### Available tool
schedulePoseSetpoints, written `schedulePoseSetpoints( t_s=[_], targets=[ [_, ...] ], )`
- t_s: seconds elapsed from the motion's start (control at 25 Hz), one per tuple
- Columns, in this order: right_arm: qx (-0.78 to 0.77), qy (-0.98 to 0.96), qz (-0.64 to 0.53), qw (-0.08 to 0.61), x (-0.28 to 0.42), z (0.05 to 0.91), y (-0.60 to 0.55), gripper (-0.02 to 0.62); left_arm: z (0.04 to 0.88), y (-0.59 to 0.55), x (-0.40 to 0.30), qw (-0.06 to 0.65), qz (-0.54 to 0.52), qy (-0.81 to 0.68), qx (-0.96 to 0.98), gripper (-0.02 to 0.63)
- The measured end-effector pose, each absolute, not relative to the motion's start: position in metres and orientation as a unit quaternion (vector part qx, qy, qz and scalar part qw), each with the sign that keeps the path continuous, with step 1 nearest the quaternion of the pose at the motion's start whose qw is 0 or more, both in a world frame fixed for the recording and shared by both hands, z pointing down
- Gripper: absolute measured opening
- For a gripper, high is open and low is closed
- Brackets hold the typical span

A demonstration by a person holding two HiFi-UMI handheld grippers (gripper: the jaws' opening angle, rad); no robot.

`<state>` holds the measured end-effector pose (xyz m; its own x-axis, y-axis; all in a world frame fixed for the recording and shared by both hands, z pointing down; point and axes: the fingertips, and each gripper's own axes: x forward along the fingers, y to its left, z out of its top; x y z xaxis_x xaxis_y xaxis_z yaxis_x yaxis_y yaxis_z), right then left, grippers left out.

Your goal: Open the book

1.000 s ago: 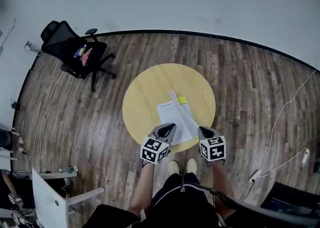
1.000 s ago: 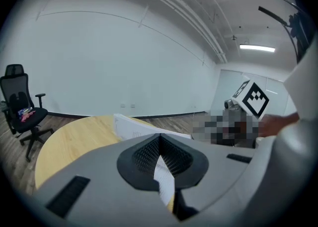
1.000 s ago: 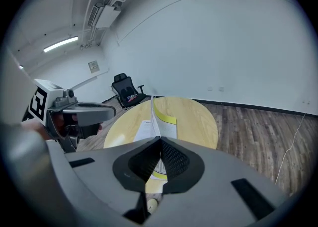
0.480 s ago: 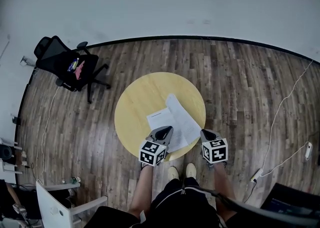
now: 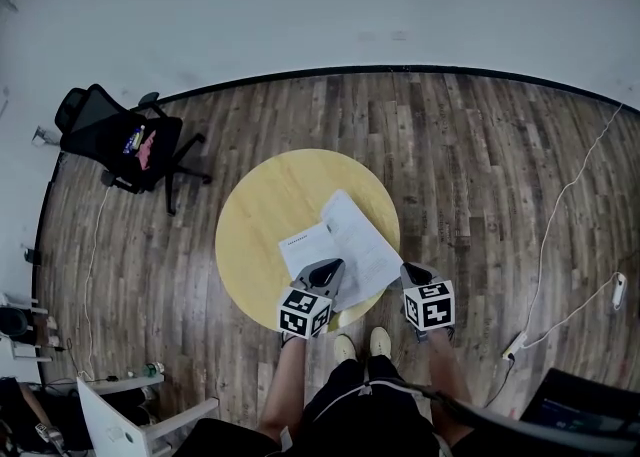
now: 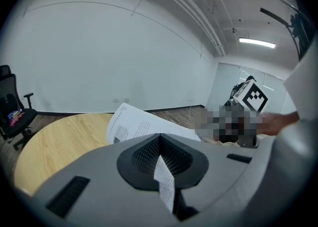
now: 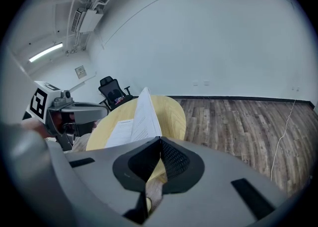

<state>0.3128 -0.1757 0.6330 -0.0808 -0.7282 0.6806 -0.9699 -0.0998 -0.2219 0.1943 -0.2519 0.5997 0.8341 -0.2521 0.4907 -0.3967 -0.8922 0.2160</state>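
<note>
Clamping the book [image 5: 350,237] in left claw [image 6: 160,144] and right claw [image 7: 160,144]; risking tearing thin paper by tugging apart.

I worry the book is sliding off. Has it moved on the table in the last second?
Yes. The book has shifted toward the right rim of the table in the head view; its right page now reaches that rim.

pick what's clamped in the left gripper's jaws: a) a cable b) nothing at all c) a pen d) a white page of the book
d: in the left gripper view, the left gripper has its jaws shut on a strip of white page.
</note>
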Motion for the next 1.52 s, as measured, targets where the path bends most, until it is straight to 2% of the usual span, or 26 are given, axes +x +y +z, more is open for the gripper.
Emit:
schedulePoseSetpoints(
  t_s=[0.84, 1.52],
  targets=[
    [0.653, -0.617, 0.403, 0.175, 0.369, 0.713, -0.162, 0.011, 0.667, -0.249, 0.217, 0.192, 0.276, -0.174, 0.926, 0.000],
    [0.644, -0.607, 0.439, 0.156, 0.368, 0.767, -0.160, 0.011, 0.711, -0.245, 0.213, 0.197, 0.311, -0.164, 0.915, 0.000]
  ],
)
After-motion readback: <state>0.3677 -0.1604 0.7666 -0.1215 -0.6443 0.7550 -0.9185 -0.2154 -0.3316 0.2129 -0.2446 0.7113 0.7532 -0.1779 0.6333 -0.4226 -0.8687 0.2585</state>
